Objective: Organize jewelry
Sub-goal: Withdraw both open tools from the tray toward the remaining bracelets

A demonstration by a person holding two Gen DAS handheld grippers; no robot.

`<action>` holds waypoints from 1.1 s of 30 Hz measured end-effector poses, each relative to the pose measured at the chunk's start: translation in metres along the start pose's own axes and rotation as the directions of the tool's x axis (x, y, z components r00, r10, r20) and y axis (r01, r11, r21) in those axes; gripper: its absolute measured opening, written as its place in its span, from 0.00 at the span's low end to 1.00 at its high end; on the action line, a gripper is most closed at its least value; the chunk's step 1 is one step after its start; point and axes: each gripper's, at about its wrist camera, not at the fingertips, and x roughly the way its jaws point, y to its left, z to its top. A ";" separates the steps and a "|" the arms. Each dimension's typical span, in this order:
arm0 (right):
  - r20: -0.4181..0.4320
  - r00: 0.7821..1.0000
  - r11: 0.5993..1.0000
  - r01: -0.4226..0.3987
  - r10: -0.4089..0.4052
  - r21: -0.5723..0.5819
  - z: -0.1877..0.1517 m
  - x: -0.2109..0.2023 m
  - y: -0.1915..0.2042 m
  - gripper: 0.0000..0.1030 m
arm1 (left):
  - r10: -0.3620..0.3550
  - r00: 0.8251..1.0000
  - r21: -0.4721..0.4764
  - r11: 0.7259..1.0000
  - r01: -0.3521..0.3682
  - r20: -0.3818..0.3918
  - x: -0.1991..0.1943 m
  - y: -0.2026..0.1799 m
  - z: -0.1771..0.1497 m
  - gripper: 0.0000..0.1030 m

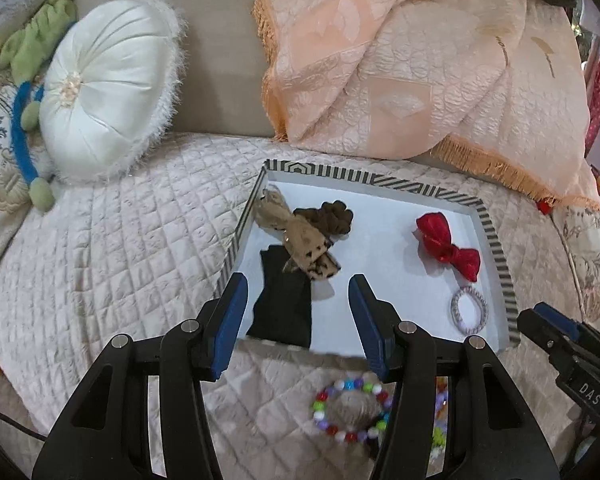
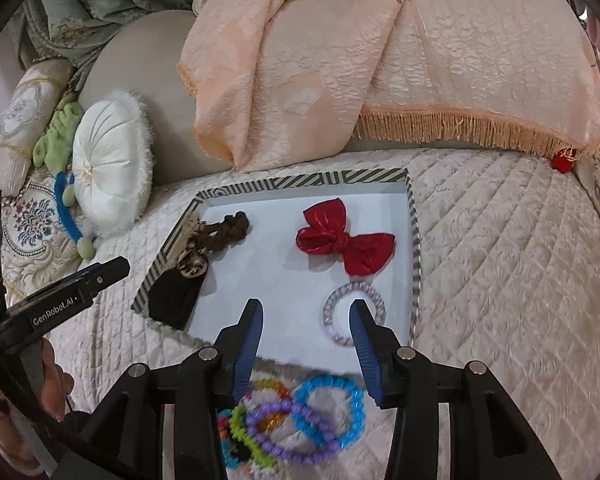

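**Bead bracelets outside tray, both sets of fingers released**

Left gripper released, nothing between fingers, hanging over near edge of striped tray. Right gripper likewise spread and empty, over tray's near right part.

Multicolour bead bracelet lying flat on quilted sofa cover, just near of tray, below left gripper. Cluster of overlapping bracelets below right gripper: blue bracelet, purple bracelet, green and orange ones partly hidden by finger.

Already in tray: red bow, coiled hair tie, brown scrunchie, leopard-print piece, black cloth.

Handling estimate:
- Beads light, probably elastic-strung: loop floppy, individual beads hard and slick.
- Pinch across one side of loop, fingers straddling bead strand, not whole ring.
- Soft quilt gives under pressure; likely snags fabric if pressed deep.
- Overlapped cluster risks lifting two together. Blue one on right edge looks most free; start there.
- Not fragile; a short drop into tray should be fine.
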 end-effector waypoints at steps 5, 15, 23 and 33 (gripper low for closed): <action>-0.003 1.000 1.000 0.004 -0.004 -0.010 -0.012 -0.011 0.006 0.47 | 0.007 1.000 0.005 1.000 -0.007 0.010 -0.014 0.000 -0.013 0.51; -0.001 1.000 1.000 0.003 -0.003 -0.020 -0.033 -0.032 0.016 0.51 | 0.011 1.000 0.013 1.000 -0.011 0.013 -0.037 0.000 -0.038 0.51; 0.015 1.000 1.000 -0.004 0.005 -0.026 -0.044 -0.051 0.022 0.54 | 0.015 1.000 0.023 1.000 -0.016 0.027 -0.056 -0.002 -0.052 0.51; 0.024 1.000 0.999 -0.010 0.011 -0.049 -0.052 -0.067 0.033 0.56 | 0.012 0.999 0.033 0.999 -0.014 0.036 -0.071 -0.005 -0.061 0.51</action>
